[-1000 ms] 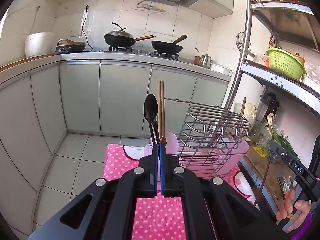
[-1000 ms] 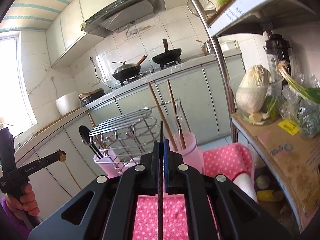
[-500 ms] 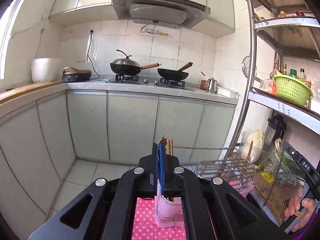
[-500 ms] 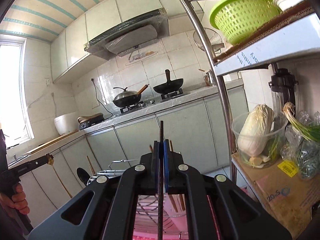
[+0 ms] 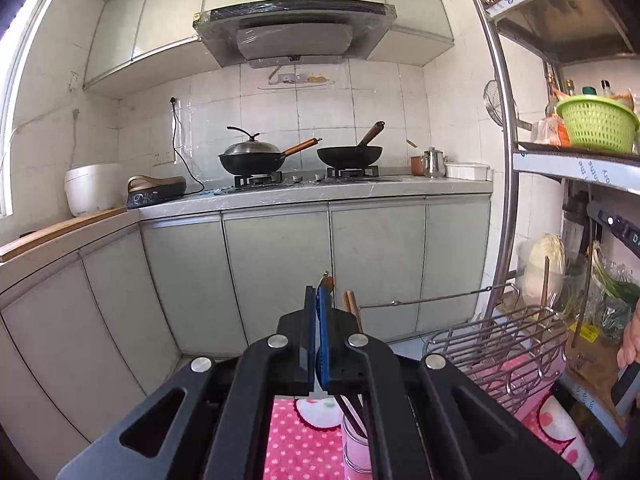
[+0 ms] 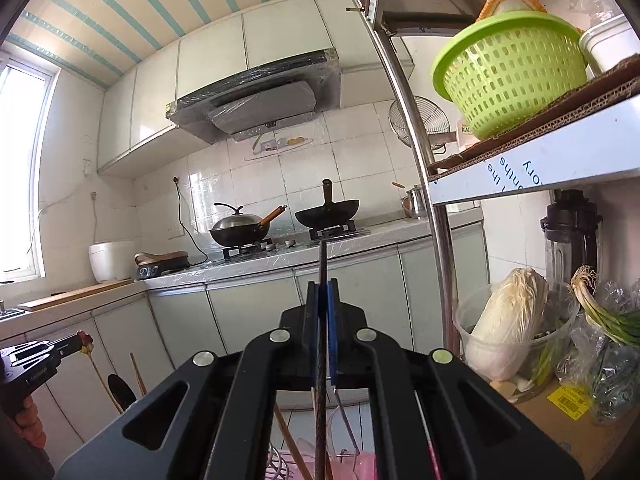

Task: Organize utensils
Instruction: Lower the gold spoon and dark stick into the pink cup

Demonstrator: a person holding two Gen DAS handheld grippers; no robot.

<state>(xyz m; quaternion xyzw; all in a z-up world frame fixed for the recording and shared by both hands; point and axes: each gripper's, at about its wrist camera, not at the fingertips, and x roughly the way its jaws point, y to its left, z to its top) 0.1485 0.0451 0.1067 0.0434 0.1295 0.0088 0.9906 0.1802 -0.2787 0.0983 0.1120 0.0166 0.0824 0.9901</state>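
Observation:
My left gripper (image 5: 317, 292) is shut on a thin golden utensil; only its reddish end (image 5: 327, 279) pokes past the pads. In the right wrist view that left gripper (image 6: 82, 340) hangs at the left edge, with the golden stem (image 6: 98, 372) slanting down from it. My right gripper (image 6: 322, 288) is shut on a dark chopstick (image 6: 322, 264) that stands upright through the pads. Below the left gripper, a pink cup (image 5: 354, 440) holds wooden chopsticks (image 5: 352, 304) and dark utensils. A black spoon (image 6: 120, 392) shows low at the left.
A wire rack (image 5: 500, 344) stands right of the cup on a pink dotted cloth (image 5: 296, 440). A steel shelf post (image 5: 506, 160) and shelves with a green basket (image 5: 596, 124) and cabbage (image 6: 508, 320) rise at the right. Kitchen cabinets (image 5: 280, 280) and a stove lie ahead.
Both grippers have risen and tilted up, each keeping its utensil. The cup, rack and cloth have dropped to the bottom of both views.

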